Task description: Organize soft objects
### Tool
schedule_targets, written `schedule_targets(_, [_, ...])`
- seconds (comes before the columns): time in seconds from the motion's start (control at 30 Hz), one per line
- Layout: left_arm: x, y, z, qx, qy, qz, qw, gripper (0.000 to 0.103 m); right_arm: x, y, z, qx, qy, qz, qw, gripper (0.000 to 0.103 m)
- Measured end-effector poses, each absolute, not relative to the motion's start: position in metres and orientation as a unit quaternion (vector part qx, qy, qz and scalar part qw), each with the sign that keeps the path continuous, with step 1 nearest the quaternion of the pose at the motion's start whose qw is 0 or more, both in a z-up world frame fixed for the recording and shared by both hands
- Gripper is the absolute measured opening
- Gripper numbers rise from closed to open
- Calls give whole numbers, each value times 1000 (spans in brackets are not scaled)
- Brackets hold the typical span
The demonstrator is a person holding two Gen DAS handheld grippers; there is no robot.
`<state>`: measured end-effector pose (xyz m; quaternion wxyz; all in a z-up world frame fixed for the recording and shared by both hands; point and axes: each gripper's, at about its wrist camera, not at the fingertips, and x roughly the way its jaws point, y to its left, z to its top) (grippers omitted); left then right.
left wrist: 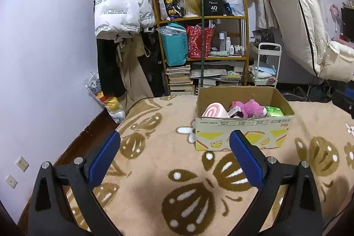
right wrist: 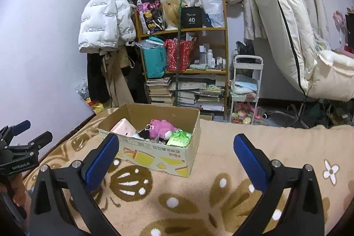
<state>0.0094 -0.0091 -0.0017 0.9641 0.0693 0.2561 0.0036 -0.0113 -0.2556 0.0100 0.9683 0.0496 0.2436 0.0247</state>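
A cardboard box (left wrist: 241, 135) (right wrist: 154, 156) stands on a beige patterned blanket (left wrist: 154, 180) (right wrist: 199, 191). Inside lie a pink roll-shaped plush (left wrist: 214, 111) (right wrist: 124, 127), a magenta plush toy (left wrist: 252, 107) (right wrist: 161, 127) and a green packet (left wrist: 274, 111) (right wrist: 179, 138). My left gripper (left wrist: 174, 138) hangs open over the blanket, short of the box and to its left, holding nothing. My right gripper (right wrist: 177, 141) is open too, empty, with the box's front wall showing between its fingers. The left gripper (right wrist: 28, 134) also shows at the left edge of the right wrist view, held by a hand.
Beyond the blanket stands a wooden shelf (left wrist: 203, 19) (right wrist: 183, 30) packed with bags, bottles and books. A white puffer jacket (left wrist: 117, 6) (right wrist: 104, 21) hangs to its left. A white cart (left wrist: 265, 65) (right wrist: 245, 85) and a cream chair (left wrist: 305, 25) (right wrist: 294, 37) stand to the right.
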Motion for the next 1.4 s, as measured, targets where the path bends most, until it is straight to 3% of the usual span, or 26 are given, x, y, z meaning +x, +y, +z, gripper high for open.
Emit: schedule_targets(1.4, [16, -15, -8, 74, 272, -5, 959, 98, -3, -256, -1, 58, 256, 20, 965, 103])
